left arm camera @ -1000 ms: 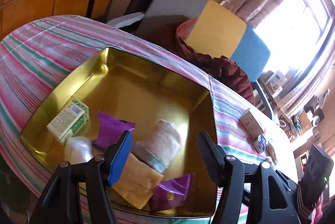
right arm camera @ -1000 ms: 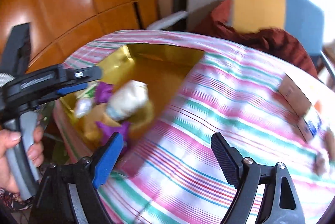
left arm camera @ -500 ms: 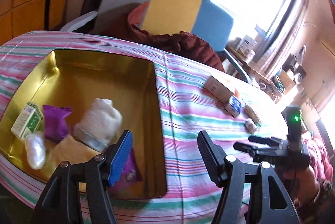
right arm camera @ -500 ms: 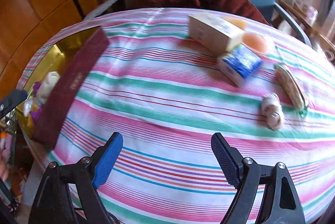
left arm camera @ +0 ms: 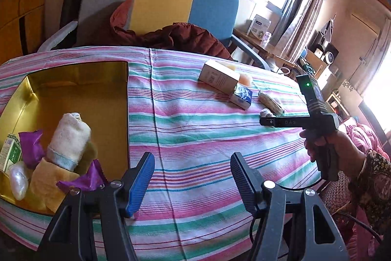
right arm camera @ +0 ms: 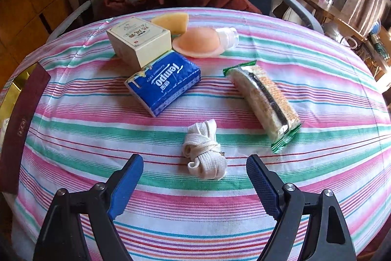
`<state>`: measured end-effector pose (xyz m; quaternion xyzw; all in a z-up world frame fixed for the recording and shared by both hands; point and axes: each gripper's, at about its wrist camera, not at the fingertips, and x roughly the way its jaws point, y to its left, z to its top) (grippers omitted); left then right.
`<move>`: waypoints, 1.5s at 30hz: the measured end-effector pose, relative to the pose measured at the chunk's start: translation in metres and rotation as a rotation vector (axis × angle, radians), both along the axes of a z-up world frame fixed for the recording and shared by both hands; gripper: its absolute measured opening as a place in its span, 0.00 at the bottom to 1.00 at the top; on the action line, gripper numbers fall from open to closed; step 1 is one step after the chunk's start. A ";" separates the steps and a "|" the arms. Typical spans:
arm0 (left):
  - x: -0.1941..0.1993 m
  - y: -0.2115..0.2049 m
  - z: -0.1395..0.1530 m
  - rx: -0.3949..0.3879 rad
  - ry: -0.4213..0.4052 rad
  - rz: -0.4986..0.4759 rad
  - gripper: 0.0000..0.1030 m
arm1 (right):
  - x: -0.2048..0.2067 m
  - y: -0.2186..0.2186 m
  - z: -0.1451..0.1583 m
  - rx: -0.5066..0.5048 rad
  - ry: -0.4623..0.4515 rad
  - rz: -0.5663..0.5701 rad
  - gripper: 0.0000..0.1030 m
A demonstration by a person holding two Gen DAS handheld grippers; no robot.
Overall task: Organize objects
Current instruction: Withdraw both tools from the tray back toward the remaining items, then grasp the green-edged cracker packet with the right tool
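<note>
Beside the gold tin (left arm camera: 73, 80), six things are counted on the table (right arm camera: 97, 129); the cord bundle (right arm camera: 205, 151) lies nearest. Both grippers (left arm camera: 190, 168) (right arm camera: 195, 175) are held wide, empty.

Pink-green striped tablecloth (right arm camera: 195, 212) – blue tissue pack (right arm camera: 163, 82)

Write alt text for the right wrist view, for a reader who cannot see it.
The open right gripper hovers over a striped tablecloth, empty, with a bundled white strap just ahead between its fingers. Beyond lie a blue tissue pack, a cream box, a green-edged snack bar and a peach pouch.
</note>
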<state>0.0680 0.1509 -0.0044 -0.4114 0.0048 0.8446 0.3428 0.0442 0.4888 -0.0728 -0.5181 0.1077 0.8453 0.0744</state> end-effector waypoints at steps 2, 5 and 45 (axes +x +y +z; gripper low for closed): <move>0.002 0.002 -0.002 -0.012 0.001 -0.008 0.63 | 0.004 -0.003 0.004 -0.104 0.056 0.041 0.84; 0.000 0.005 -0.005 -0.019 -0.011 -0.009 0.63 | 0.012 0.005 0.024 -0.133 0.159 0.042 0.84; -0.013 0.164 -0.036 -0.138 -0.092 -0.223 0.63 | -0.010 0.112 -0.014 0.090 -0.079 -0.262 0.44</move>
